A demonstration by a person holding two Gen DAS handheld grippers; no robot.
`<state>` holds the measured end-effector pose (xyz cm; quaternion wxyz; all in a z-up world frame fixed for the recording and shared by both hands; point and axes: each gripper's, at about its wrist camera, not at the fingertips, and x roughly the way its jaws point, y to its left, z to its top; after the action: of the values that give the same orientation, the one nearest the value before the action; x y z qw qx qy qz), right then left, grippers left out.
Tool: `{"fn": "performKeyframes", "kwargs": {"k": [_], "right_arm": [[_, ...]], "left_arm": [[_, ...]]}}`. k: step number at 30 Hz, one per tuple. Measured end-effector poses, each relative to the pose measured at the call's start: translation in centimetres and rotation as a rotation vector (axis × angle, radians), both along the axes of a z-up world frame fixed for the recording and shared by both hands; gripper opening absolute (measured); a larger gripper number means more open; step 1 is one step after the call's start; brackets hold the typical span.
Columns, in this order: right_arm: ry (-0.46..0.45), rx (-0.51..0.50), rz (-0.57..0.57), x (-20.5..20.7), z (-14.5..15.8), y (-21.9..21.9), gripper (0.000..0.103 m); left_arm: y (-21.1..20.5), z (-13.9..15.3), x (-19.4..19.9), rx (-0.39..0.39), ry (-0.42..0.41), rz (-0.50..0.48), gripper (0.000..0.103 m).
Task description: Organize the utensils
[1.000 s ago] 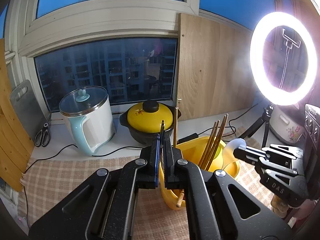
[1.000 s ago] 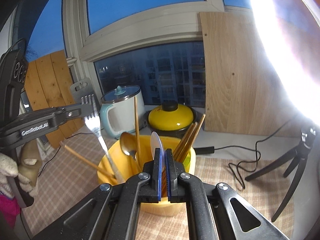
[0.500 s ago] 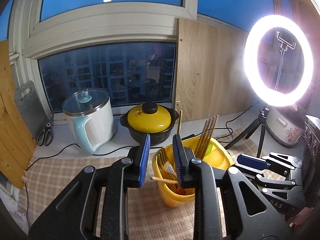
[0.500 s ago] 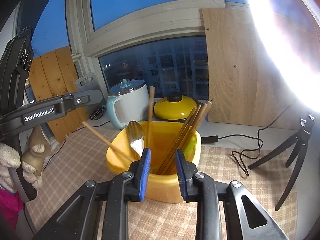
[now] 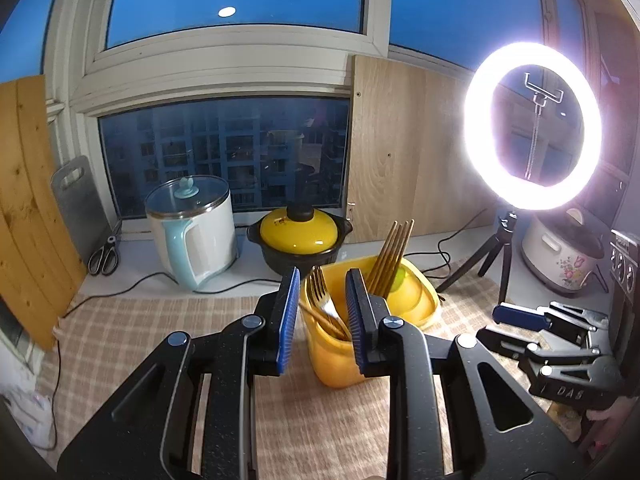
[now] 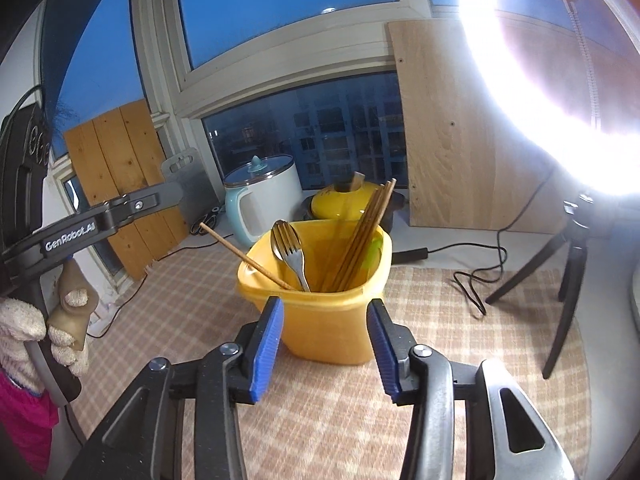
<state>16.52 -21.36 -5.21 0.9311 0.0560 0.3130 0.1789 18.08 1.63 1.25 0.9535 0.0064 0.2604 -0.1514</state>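
Checked-cloth counter (image 6: 420, 308) under our night window: yellow plastic tub (image 6: 332, 320) stands upright, so fork (image 6: 294, 254) and wooden chopsticks (image 6: 362, 236) lean inside; left gripper (image 5: 322, 316) and right gripper (image 6: 326, 350) empty, fingers parted.

Checked cloth (image 6: 432, 360) over counter; yellow tub (image 6: 332, 328), tripod (image 6: 560, 280), cable (image 6: 476, 280) on it.

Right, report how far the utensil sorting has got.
Done: fork, spoon and chopsticks stand in the yellow container. In hand: nothing; left gripper and right gripper are open. Left: no loose utensils visible on the checked cloth.
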Motion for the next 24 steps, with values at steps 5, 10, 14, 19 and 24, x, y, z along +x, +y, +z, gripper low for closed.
{"fn": "performKeyframes", "kwargs": {"k": [5, 10, 14, 19, 24], "right_arm": [[0.005, 0.006, -0.021, -1.1, 0.7, -0.8, 0.061], [0.007, -0.021, -0.050, -2.2, 1.4, -0.9, 0.077], [-0.001, -0.057, -0.077, -3.0, 1.8, -0.7, 0.081], [-0.021, -0.076, -0.118, -4.1, 2.4, -0.7, 0.100], [-0.041, -0.106, -0.138, -4.9, 2.9, -0.4, 0.103]], "left_arm": [[0.3, 0.0, -2.3, -0.008, -0.016, 0.021, 0.039], [0.3, -0.1, -4.8, 0.007, -0.028, 0.024, 0.053], [0.3, -0.2, -6.4, 0.010, -0.031, 0.028, 0.072], [0.2, -0.3, -8.1, 0.001, -0.026, 0.033, 0.087], [-0.3, -0.2, -9.5, 0.035, -0.035, 0.056, 0.101]]}}
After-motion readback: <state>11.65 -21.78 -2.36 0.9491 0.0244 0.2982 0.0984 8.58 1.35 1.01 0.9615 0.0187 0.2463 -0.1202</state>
